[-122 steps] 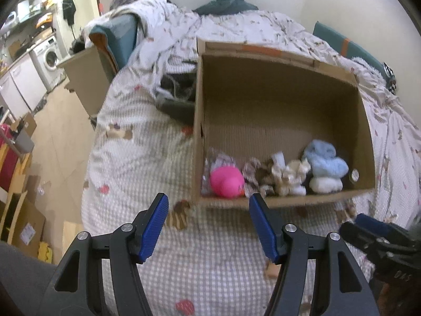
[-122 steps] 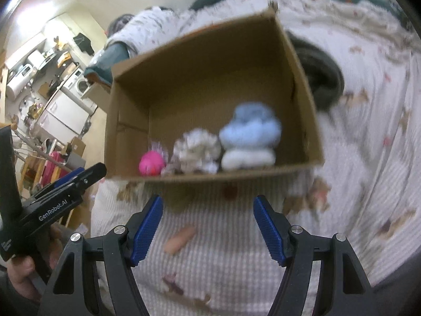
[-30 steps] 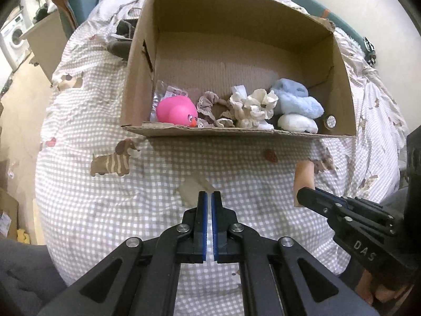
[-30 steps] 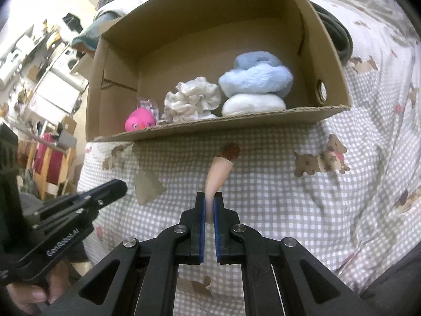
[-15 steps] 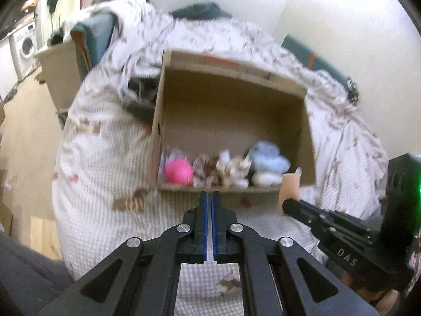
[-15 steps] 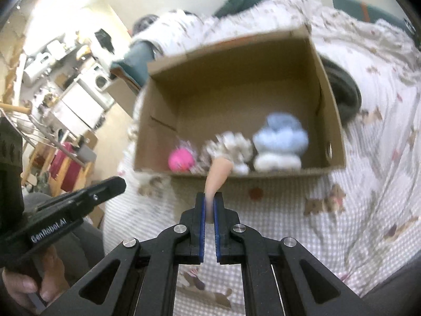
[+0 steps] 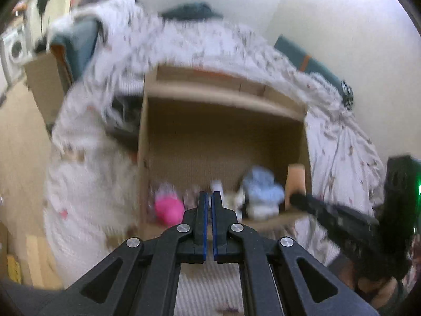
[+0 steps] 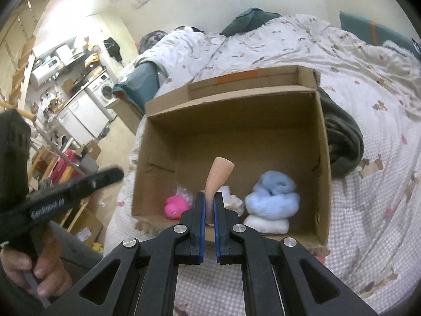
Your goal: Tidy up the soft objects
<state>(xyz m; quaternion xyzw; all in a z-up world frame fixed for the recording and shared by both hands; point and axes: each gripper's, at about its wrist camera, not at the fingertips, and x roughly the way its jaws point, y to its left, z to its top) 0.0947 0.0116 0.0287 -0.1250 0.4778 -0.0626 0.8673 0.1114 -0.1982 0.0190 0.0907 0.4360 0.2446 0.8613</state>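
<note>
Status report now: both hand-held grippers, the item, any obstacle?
Right hand-held gripper shut on peach soft piece. Left hand-held gripper shut, empty. Cardboard box ahead, nothing blocking.

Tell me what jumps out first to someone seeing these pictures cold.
The right hand-held gripper is shut on a peach-coloured soft piece, held up in front of an open cardboard box on the bed. Along the box's near wall sit a pink toy and a fluffy blue bundle.

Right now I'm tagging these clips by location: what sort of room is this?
Probably a small one-room flat: a bed with a patterned duvet holds the cardboard box, and a washing machine and cluttered kitchen shelves stand just beyond it.
</note>
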